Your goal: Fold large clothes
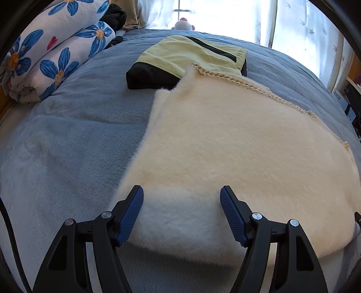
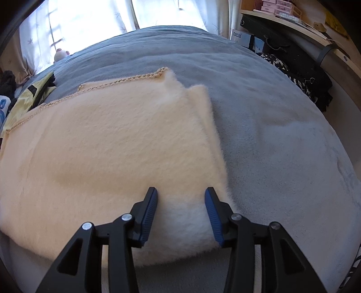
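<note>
The left gripper (image 1: pixel 181 191) and right gripper (image 2: pixel 181 192) hang with jaws apart over the near fold of the fluffy cream garment with braided trim (image 1: pixel 225 139), gripping nothing. It lies folded flat on the grey plush bedspread (image 1: pixel 67 139). Beyond its far edge rests a folded pale-yellow and black garment (image 1: pixel 180 58); to its far left, a blue-flowered white quilt (image 1: pixel 52 51).

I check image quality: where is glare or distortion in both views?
Left wrist view: window curtains blown out white, bed bulges from the fisheye. Right wrist view: same glare at the curtains, cream garment sharp, dark corners.
</note>
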`<state>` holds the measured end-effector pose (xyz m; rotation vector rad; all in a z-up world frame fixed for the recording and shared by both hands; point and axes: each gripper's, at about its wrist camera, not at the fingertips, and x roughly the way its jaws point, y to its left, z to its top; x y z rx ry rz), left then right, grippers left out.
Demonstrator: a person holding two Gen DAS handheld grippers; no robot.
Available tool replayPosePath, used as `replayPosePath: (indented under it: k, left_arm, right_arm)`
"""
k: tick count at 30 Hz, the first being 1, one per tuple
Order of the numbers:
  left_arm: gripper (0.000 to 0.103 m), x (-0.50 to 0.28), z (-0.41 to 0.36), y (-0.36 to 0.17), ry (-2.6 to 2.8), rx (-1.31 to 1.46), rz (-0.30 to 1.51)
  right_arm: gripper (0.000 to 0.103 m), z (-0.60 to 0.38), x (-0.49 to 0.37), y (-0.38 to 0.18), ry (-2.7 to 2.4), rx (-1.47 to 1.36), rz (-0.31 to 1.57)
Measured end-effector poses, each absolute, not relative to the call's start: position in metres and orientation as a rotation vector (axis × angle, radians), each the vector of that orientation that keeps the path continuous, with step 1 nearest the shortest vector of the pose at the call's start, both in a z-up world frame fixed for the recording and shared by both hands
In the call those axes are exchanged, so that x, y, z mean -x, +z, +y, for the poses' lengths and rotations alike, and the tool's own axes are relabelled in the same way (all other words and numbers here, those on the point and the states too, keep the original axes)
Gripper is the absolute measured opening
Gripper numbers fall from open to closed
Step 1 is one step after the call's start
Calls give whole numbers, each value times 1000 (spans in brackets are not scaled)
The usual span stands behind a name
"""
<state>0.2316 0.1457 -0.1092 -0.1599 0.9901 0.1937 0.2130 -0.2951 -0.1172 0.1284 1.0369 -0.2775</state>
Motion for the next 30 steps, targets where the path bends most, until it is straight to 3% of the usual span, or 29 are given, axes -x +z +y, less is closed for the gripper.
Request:
replayPosePath:
  k: [11, 30]
  left_arm:
    - [70, -182, 146, -70, 170, 164, 964]
    - [70, -104, 144, -69, 94, 249, 1021]
  right_arm:
    - [46, -281, -165, -91, -225, -306, 1074]
    - [46, -186, -99, -76, -59, -145, 1024]
